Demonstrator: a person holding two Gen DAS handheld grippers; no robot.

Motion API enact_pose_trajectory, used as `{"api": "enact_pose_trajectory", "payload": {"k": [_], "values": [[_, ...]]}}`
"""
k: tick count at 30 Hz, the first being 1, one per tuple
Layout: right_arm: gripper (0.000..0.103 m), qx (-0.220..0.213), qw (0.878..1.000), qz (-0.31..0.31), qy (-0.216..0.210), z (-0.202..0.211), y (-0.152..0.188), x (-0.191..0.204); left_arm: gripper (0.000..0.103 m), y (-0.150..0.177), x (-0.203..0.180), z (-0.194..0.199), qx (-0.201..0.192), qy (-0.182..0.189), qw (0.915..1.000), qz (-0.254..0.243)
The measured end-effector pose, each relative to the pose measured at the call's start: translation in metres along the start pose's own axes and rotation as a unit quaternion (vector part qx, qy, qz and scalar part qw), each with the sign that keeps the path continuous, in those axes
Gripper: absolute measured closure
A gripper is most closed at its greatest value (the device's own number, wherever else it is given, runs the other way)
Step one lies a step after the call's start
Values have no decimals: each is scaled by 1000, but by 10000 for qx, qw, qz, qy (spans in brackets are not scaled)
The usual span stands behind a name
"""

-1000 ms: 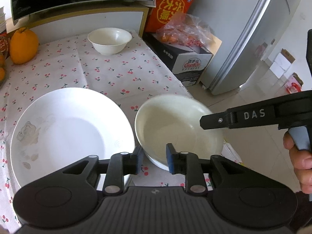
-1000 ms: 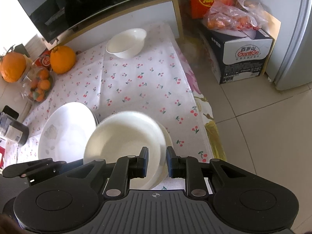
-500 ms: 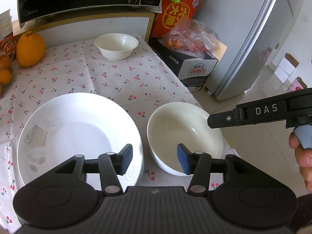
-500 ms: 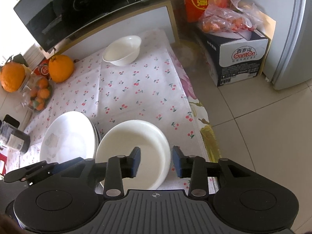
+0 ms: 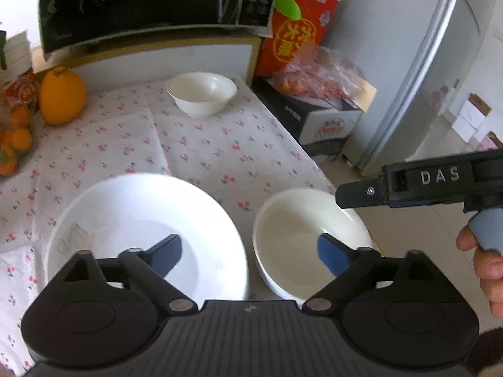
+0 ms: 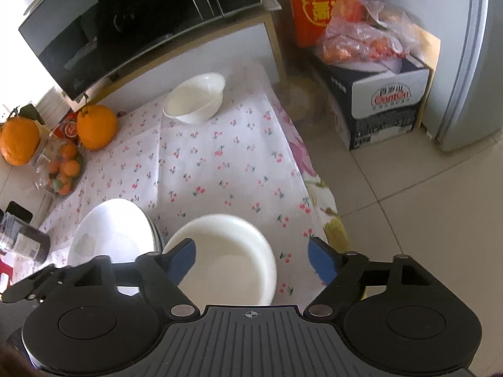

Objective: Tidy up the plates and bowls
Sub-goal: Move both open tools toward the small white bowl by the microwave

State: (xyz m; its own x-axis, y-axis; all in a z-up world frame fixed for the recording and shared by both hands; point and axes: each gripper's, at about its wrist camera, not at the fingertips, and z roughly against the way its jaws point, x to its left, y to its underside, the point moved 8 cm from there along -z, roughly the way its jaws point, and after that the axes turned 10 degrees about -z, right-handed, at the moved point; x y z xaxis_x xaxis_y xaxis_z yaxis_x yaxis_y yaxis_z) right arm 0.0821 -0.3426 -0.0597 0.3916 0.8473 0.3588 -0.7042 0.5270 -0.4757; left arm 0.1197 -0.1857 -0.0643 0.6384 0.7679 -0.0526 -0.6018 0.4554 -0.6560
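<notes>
A white bowl (image 5: 301, 242) (image 6: 226, 251) rests on the cherry-print tablecloth near the table's front right corner, beside a stack of white plates (image 5: 138, 220) (image 6: 110, 235) on its left. A second white bowl (image 5: 201, 94) (image 6: 195, 97) sits at the far side near the cabinet. My left gripper (image 5: 250, 253) is open and empty above the gap between plates and bowl. My right gripper (image 6: 251, 259) is open and empty, its jaws wide apart above the near bowl; it also shows in the left wrist view (image 5: 408, 185).
A microwave (image 6: 132, 15) sits on the cabinet behind the table. Large oranges (image 6: 96, 125) and a tray of small fruit (image 6: 61, 169) lie at the left. A cardboard box (image 6: 377, 100) with bagged fruit and a fridge (image 6: 471, 62) stand on the floor to the right.
Both grippers let go of the near bowl, which now rests on the cloth. Both have opened wide and drawn back and up.
</notes>
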Motion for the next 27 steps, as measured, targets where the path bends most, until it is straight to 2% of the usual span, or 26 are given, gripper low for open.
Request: {"api": "enact_pose_trajectory", "payload": {"k": [3,7,15,21,27], "values": [[18,-143,9999,3,-12,-3,-9,2,4,-9,9,0,-5,-124,9999,80],[16,-102,9998,-184,-15,-10,-28,8,2,-22,24,-1,-11,-240,9997,95],[12,-206,9994,-107,-239,-17,-75,45,1,-54,64,-12,0,-539,9979,364],[12,-188,9986,-182,-456,-38,-105,64,1,-76,83,-27,-19,-650,9963,564],[11,-98,9987,-241,-431,-65,-125,66,1,-92,100,-46,9,-809,9951,563]]}}
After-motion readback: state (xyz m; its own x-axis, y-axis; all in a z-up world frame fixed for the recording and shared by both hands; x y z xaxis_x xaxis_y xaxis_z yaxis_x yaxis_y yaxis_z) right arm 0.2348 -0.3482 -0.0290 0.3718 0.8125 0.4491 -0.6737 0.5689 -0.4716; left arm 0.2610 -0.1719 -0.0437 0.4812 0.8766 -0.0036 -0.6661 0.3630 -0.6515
